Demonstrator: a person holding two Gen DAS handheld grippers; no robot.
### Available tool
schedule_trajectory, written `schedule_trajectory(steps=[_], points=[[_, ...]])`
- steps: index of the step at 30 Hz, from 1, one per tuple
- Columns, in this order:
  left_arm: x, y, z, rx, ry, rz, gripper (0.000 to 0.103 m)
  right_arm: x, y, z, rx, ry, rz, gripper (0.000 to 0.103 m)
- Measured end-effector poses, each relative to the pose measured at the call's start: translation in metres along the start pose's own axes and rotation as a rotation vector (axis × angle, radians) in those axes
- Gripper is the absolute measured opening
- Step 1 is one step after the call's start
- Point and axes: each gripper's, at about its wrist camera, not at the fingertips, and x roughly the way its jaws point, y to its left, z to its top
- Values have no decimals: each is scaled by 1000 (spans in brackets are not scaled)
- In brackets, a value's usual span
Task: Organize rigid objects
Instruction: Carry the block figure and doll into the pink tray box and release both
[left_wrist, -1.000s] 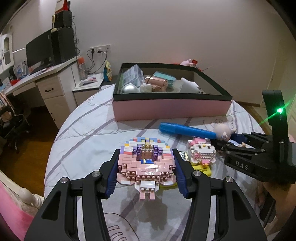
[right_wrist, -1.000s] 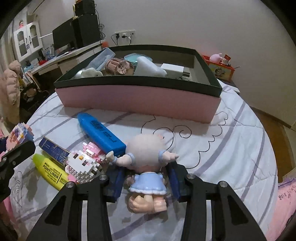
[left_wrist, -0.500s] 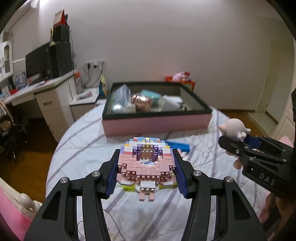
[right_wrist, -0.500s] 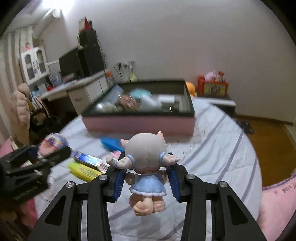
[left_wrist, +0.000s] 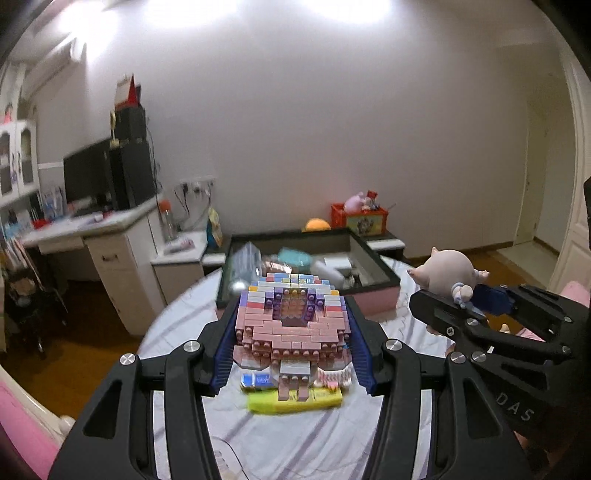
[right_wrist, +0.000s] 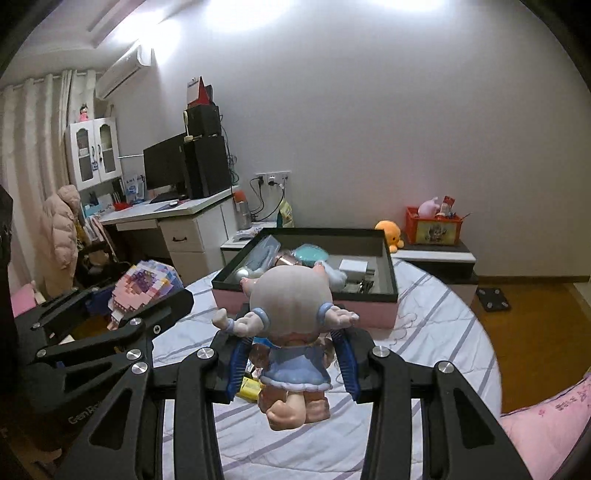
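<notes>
My left gripper (left_wrist: 291, 332) is shut on a pink and purple brick-built figure (left_wrist: 291, 321) and holds it well above the bed; the figure also shows in the right wrist view (right_wrist: 144, 291). My right gripper (right_wrist: 291, 354) is shut on a pig doll in a blue dress (right_wrist: 291, 325), also lifted; the doll shows in the left wrist view (left_wrist: 448, 277) at right. The pink box with a black rim (right_wrist: 391, 288) lies ahead with several items inside. A yellow marker (left_wrist: 295, 402) and a small blue box (left_wrist: 256, 380) lie on the bed below.
The striped bed sheet (right_wrist: 443, 332) lies under both grippers. A white desk with a monitor (right_wrist: 166, 173) stands at the left. A low shelf with a red toy box (right_wrist: 434, 230) and an orange plush is behind the pink box. A pink pillow (right_wrist: 546, 424) lies at right.
Both grippers have risen from the bed with their toys and the views have tilted up. The pink box now looks farther and lower.
</notes>
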Motion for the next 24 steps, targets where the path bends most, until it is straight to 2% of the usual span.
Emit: schedule_trajectory(steps=[12,17,24], points=[[-7,-3,30,37,-106,42,54,-9,-1,29,-19,-80,-15,43],[12,-3,40,43,-113,49,54,3,-5,42,-26,-97,-17,43],[64,-5,52,75,-73,50,54,46,-19,54,-31,-62,-36,43]])
